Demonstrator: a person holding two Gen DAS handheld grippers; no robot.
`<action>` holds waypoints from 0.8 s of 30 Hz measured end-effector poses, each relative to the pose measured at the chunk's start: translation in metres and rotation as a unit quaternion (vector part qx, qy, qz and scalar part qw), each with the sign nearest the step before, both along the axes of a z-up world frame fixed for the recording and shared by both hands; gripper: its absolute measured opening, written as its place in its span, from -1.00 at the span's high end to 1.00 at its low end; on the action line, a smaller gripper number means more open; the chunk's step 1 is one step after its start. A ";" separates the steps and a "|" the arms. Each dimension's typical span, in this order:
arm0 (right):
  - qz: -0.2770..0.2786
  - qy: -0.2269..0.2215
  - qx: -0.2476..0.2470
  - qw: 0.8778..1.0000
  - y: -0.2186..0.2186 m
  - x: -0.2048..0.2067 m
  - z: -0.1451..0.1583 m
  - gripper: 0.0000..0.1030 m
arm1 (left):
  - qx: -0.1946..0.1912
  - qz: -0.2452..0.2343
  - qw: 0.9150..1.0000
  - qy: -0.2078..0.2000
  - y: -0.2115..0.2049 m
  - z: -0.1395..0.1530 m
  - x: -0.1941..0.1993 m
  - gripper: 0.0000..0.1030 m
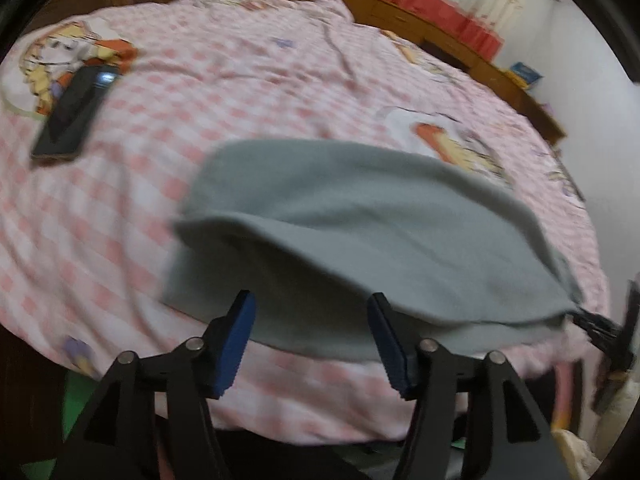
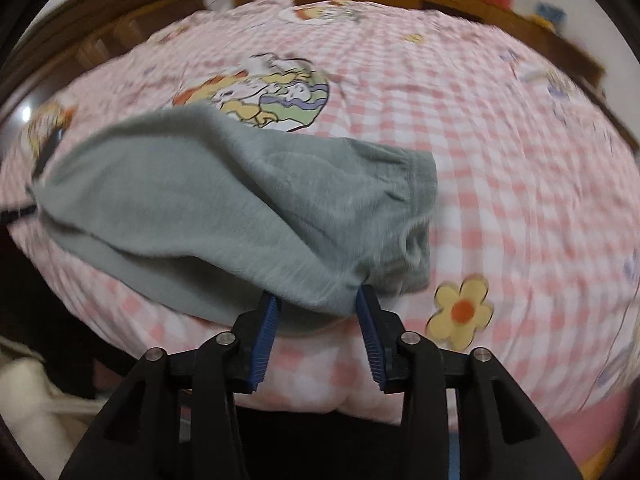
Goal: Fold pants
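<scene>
Blue pads point(image 1: 236, 344) of my left gripper point(image 1: 312, 344) fill the bottom of the left wrist view, spread wide with nothing between them, so that claw is released. Just past the tips lie the pants point(image 1: 360, 232), grey and fleecy, folded over on the pink checked sheet point(image 1: 200, 92) near the bed's front edge; the top layer bulges up and its near hem sits between the two fingers without being pinched. At the far right corner of the pants I see a dark shape that I take for the other gripper, though the blur keeps me from saying how it stands there. A black phone point(image 1: 74, 116) rests on the sheet well to the left, over a cartoon print. Along the far side runs a wooden headboard point(image 1: 440, 28). Turning to the right wrist view, my right gripper point(image 2: 316, 340) also has its fingers apart, released, with the pants' point(image 2: 192, 208) near edge hanging just at the tips and touching or nearly touching them; I cannot tell which. Their gathered waistband point(image 2: 416, 196) lies to the right. A yellow flower print point(image 2: 462, 310) sits on the sheet point(image 2: 500, 152) beside the right finger.
</scene>
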State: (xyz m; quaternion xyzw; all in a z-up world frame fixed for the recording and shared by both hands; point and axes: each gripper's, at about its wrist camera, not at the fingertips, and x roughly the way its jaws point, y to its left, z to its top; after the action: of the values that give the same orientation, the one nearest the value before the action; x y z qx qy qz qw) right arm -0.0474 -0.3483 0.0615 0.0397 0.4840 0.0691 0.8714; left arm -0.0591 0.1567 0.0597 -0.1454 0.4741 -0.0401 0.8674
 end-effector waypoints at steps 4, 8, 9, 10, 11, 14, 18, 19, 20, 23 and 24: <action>-0.037 0.005 0.065 0.997 0.000 -0.007 -0.001 0.14 | -0.028 -0.038 0.999 0.000 -0.033 -0.001 -0.004 -0.43; -0.080 0.032 0.114 0.990 0.000 -0.010 -0.007 0.14 | -0.015 -0.047 0.999 0.011 -0.062 -0.009 0.003 -0.44; -0.090 0.040 0.128 0.987 0.001 -0.010 -0.008 0.14 | -0.017 -0.044 0.999 0.014 -0.066 -0.012 0.005 -0.44; -0.095 0.043 0.138 0.985 0.002 -0.011 -0.008 0.14 | -0.026 -0.040 0.999 0.018 -0.070 -0.015 0.008 -0.44; -0.099 0.043 0.149 0.983 0.004 -0.010 -0.009 0.14 | -0.034 -0.036 0.999 0.021 -0.072 -0.018 0.012 -0.44; -0.115 0.036 0.178 0.977 0.008 -0.007 -0.007 0.14 | -0.058 -0.018 0.998 0.026 -0.075 -0.024 0.023 -0.44; -0.139 0.032 0.203 0.969 0.009 0.002 -0.010 0.14 | -0.056 0.000 0.998 0.027 -0.078 -0.026 0.033 -0.44; -0.143 0.034 0.206 0.967 0.009 0.004 -0.012 0.14 | -0.050 0.003 0.998 0.026 -0.080 -0.027 0.034 -0.44; -0.148 0.039 0.211 0.965 0.010 0.008 -0.016 0.14 | -0.040 0.005 0.999 0.027 -0.081 -0.027 0.036 -0.44; -0.159 0.054 0.217 0.962 0.010 0.015 -0.027 0.14 | -0.018 0.008 0.999 0.029 -0.082 -0.029 0.038 -0.44; -0.164 0.060 0.216 0.961 0.010 0.018 -0.032 0.14 | -0.018 0.009 0.999 0.030 -0.082 -0.029 0.038 -0.44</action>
State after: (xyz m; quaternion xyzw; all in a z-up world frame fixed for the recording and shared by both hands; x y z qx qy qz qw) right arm -0.0298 -0.3382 0.0293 0.3099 0.4962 0.0261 0.8106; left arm -0.0210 0.0751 0.0302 -0.1663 0.4979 -0.0360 0.8504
